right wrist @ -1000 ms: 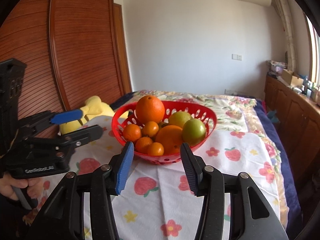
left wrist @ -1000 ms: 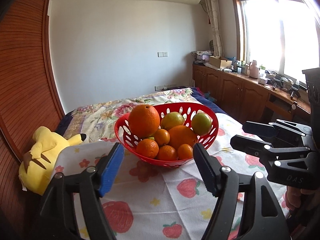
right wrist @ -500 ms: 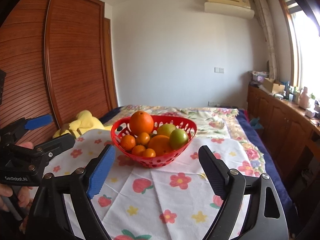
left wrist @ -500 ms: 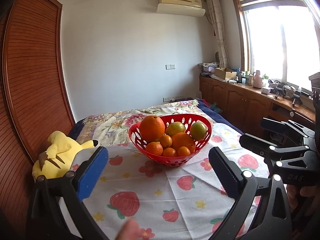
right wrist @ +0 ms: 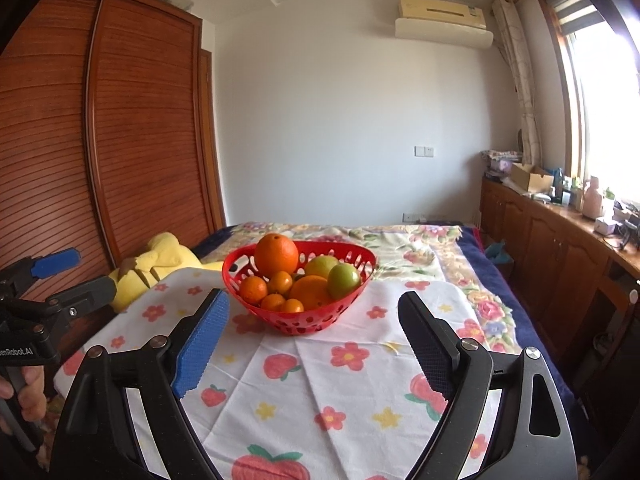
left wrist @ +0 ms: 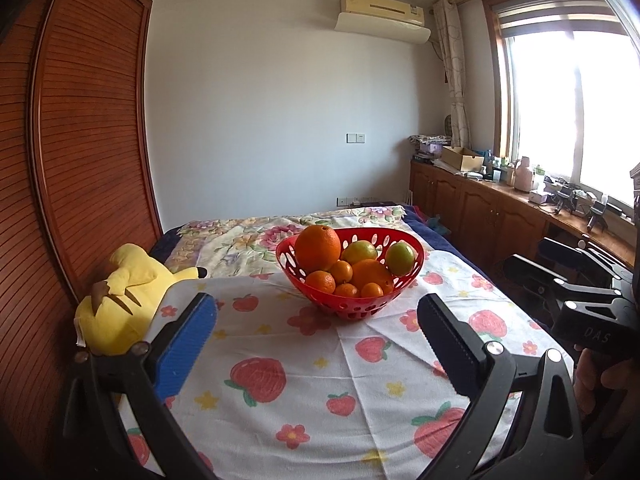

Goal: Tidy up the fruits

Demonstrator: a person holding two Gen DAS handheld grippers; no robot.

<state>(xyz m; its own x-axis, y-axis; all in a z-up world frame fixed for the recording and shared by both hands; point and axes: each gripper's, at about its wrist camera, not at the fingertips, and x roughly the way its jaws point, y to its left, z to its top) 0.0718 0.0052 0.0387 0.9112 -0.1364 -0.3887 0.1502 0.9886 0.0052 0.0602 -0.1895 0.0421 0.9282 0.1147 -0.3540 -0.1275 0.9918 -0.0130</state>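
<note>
A red perforated basket (left wrist: 414,249) (right wrist: 362,252) stands on a white tablecloth (left wrist: 304,368) (right wrist: 352,376) with a fruit print. It holds a large orange (left wrist: 317,242) (right wrist: 277,254), a second orange (left wrist: 371,274), two green fruits (left wrist: 400,258) (right wrist: 343,276) and several small tangerines (left wrist: 320,282). My left gripper (left wrist: 316,332) is open and empty, well short of the basket. My right gripper (right wrist: 314,330) is open and empty, also short of it. Each gripper shows at the side of the other's view.
A yellow plush toy (left wrist: 120,296) (right wrist: 160,260) lies at the cloth's left edge against a wooden wardrobe (left wrist: 80,160). A floral bedspread (right wrist: 420,240) lies behind the basket. Wooden cabinets (left wrist: 480,208) with clutter run along the right wall under the window.
Both grippers have pulled back from the basket and risen, and their jaws have opened wider. The basket and fruit have not moved.
</note>
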